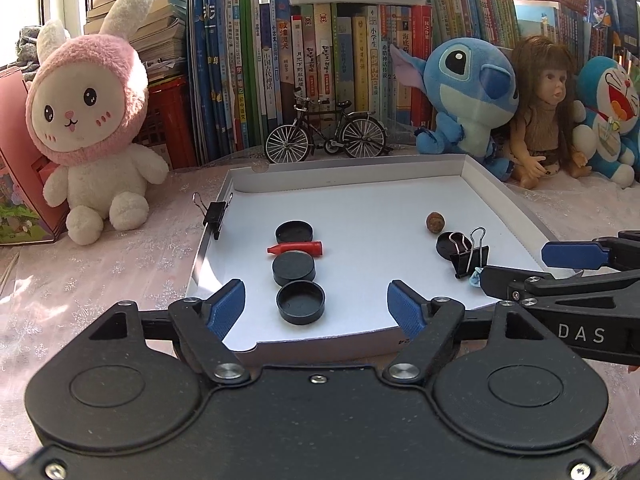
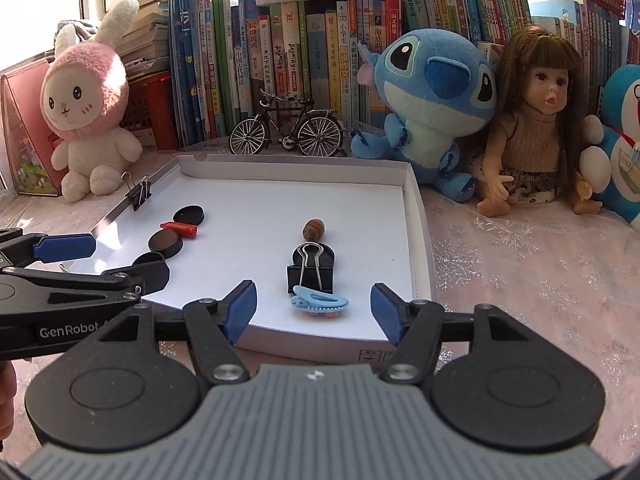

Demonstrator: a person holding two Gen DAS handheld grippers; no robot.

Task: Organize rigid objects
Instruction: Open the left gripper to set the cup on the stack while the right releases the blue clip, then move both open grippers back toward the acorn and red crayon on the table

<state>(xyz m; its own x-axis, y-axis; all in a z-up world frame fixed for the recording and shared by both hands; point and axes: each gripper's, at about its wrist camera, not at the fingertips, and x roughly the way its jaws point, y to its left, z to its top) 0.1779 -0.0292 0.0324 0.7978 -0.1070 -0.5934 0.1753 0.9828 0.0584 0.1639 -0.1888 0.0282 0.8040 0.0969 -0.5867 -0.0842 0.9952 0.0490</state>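
A shallow white tray (image 1: 352, 172) (image 2: 296, 174) holds small items. On its left side three black round caps (image 1: 301, 302) (image 2: 165, 241) lie in a row, with a red pen cap (image 1: 296, 248) (image 2: 180, 229) across it. At right lie a brown nut (image 1: 435, 222) (image 2: 314, 229), a black binder clip (image 1: 469, 256) (image 2: 310, 272) resting on another black cap, and a light blue hair clip (image 2: 320, 304). My left gripper (image 1: 316, 300) (image 2: 128, 258) stands open over the tray's front edge, the nearest cap lying between its fingers untouched. My right gripper (image 2: 313, 300) (image 1: 516, 266) is open around the hair clip without touching it.
A second binder clip (image 1: 216, 214) (image 2: 138, 194) grips the tray's left rim. Behind the tray stand a model bicycle (image 1: 326, 132), a pink rabbit plush (image 1: 92, 120), a blue plush (image 1: 468, 96), a doll (image 1: 544, 112) and a wall of books. Pink cloth covers the table.
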